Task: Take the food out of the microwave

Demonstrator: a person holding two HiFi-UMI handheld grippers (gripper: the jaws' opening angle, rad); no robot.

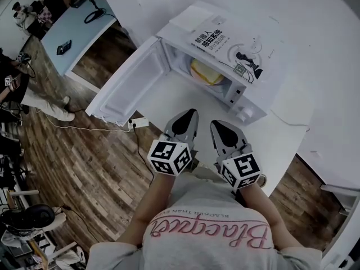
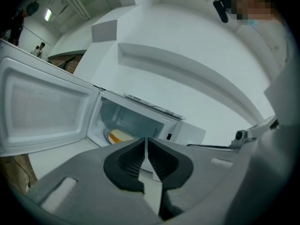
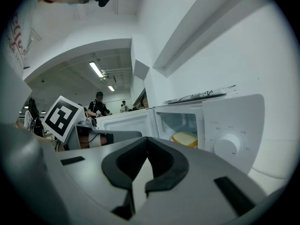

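Note:
A white microwave stands on the white table, its door swung wide open to the left. Inside lies the yellow food on a pale plate; the food shows low in the cavity in the left gripper view, and the food sits left of the dial in the right gripper view. My left gripper and right gripper hover side by side in front of the opening, short of it. Both the left gripper and the right gripper are shut with nothing in them.
A book and a cabled small device lie on top of the microwave. A power strip lies on the wooden floor below the table's edge. Another table and seated people are at the far left.

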